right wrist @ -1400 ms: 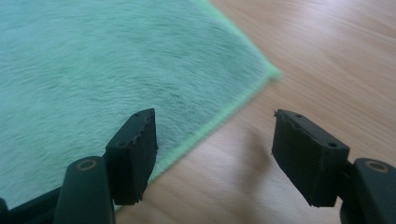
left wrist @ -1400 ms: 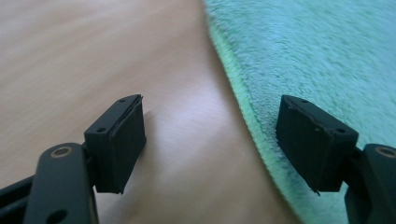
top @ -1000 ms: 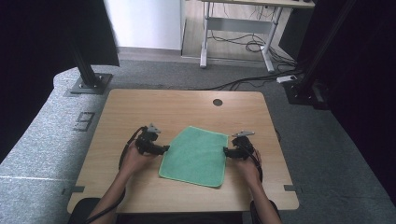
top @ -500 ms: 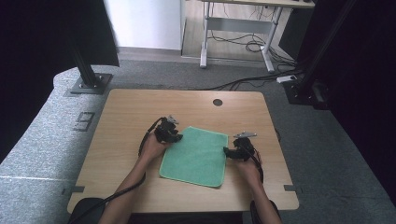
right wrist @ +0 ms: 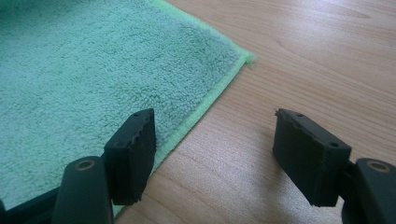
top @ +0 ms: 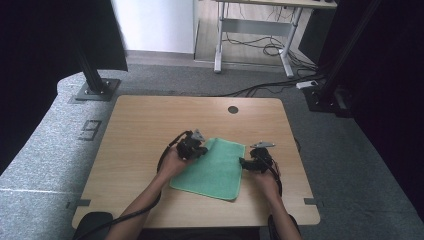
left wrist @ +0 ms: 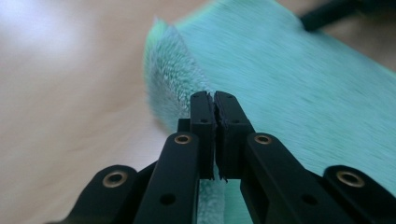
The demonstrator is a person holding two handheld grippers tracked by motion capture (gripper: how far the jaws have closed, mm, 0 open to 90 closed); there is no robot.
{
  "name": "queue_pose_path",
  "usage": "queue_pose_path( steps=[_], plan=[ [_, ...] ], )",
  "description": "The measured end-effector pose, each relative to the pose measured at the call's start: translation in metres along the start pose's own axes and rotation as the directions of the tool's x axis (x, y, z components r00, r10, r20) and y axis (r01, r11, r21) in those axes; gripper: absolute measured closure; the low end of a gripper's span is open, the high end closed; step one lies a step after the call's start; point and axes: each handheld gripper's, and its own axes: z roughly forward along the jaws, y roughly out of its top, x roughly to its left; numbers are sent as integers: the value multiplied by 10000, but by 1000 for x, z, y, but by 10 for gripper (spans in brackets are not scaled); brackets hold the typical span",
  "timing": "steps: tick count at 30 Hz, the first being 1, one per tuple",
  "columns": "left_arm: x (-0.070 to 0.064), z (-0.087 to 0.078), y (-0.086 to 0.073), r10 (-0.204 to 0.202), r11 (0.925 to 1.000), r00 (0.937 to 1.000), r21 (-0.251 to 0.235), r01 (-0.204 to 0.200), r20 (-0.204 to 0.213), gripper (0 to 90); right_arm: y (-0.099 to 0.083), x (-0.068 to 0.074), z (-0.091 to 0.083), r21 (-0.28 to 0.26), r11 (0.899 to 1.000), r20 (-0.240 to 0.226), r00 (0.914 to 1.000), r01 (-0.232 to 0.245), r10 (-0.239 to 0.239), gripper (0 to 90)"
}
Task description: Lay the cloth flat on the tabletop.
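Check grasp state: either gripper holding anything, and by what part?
Left gripper is shut on the green towel, pinching its edge near a corner. Right gripper is open, holding nothing.

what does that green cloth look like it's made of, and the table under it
The green cloth looks like microfibre terry: soft, matte, with a short looped pile and a stitched edge; the left claw pinches up a fuzzy fold. The table looks like light wood or wood-look laminate, smooth with printed-looking grain; which one is unclear.
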Motion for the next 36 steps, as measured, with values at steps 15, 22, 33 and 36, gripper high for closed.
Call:
queue_pose_path(
  steps=[15, 22, 33, 36],
  plan=[
    [7, -20, 17, -188, 9970, 9994, -759, 164, -304, 519, -1, 0, 0, -66, 10000, -8, 10000, 30, -30, 299],
    [24, 0, 13, -695, 9971, 9974, -330, 688, -176, 523, -1, 0, 0, -81, 10000, -17, 10000, 47, -47, 298],
    [28, 9, 7, -822, 9955, 9960, -512, 803, -361, 826, -1, 0, 0, -118, 9999, -42, 10000, 25, -26, 299],
    [40, -7, 11, -1138, 9898, 9892, -964, 1048, -928, 853, -1, 0, 0, -106, 9999, -39, 10000, 33, -34, 298]
  ],
)
